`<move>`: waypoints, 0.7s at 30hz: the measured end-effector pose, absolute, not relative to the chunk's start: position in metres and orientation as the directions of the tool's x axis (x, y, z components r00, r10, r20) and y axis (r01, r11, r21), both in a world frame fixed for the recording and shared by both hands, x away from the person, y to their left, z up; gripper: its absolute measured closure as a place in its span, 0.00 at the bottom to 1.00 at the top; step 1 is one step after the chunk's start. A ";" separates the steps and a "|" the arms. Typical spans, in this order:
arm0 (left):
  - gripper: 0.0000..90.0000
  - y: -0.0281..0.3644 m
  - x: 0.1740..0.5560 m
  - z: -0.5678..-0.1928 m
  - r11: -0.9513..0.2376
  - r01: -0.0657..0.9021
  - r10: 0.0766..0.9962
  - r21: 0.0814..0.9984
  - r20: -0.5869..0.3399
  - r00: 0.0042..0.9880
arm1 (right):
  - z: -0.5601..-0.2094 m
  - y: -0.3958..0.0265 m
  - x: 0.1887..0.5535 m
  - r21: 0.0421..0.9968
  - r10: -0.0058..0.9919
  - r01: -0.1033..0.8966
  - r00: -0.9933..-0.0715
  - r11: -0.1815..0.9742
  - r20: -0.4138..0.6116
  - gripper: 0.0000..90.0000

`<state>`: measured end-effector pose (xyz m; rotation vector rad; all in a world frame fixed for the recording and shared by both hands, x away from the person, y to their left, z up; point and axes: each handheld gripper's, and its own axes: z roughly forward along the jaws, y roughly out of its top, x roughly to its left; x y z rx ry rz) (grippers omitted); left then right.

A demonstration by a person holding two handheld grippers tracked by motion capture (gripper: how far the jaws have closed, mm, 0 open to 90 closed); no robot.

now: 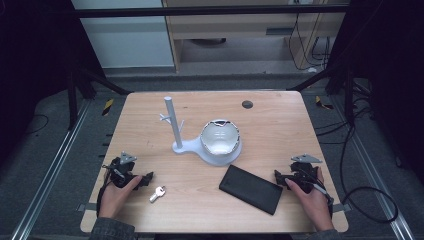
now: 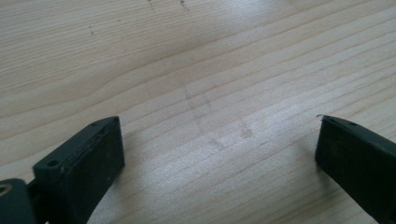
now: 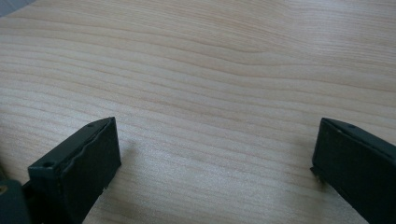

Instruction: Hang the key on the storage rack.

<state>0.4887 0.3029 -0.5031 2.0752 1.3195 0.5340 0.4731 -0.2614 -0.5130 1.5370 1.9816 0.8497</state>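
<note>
My left gripper [image 1: 148, 178] rests low at the lower left of the high view, its jaws spread wide with nothing between them; in the left gripper view the two black jaws stand far apart over bare wood grain. My right gripper [image 1: 276, 176] sits at the lower right of the high view, its jaws likewise wide apart and empty, and the right gripper view shows the same bare table [image 3: 210, 70] between them. Both grippers point inward toward the middle of the frame. Just right of my left gripper, near but not touching, a small silver key [image 1: 158, 193] lies flat on the table [image 1: 270, 125]. Just left of my right gripper lies a flat black case [image 1: 251, 189], set at a slant in the lower middle of the frame, close to the jaw tips; I cannot tell whether they touch. Farther up, in the centre of the high view, a white stand [image 1: 172, 125] with a tall post and short pegs rises from a base, and a bowl [image 1: 220, 137] sits on that base at its right end. Near the table's upper edge there is a small dark round hole [image 1: 247, 104].
</note>
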 end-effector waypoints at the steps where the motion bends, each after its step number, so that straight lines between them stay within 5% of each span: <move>1: 0.05 0.303 0.488 -0.502 -0.319 0.660 0.905 0.681 0.011 0.426 | -0.513 -0.261 0.473 0.727 0.969 0.665 -0.247 0.172 -0.003 0.01; 12: 0.12 0.286 0.470 -0.476 -0.321 0.646 0.889 0.693 -0.014 0.458 | -0.513 -0.261 0.473 0.726 0.969 0.666 -0.248 0.171 -0.001 0.01; 21: 0.13 0.253 0.469 -0.437 -0.493 0.667 0.834 0.558 0.085 0.546 | -0.513 -0.262 0.472 0.726 0.967 0.665 -0.255 0.174 0.001 0.01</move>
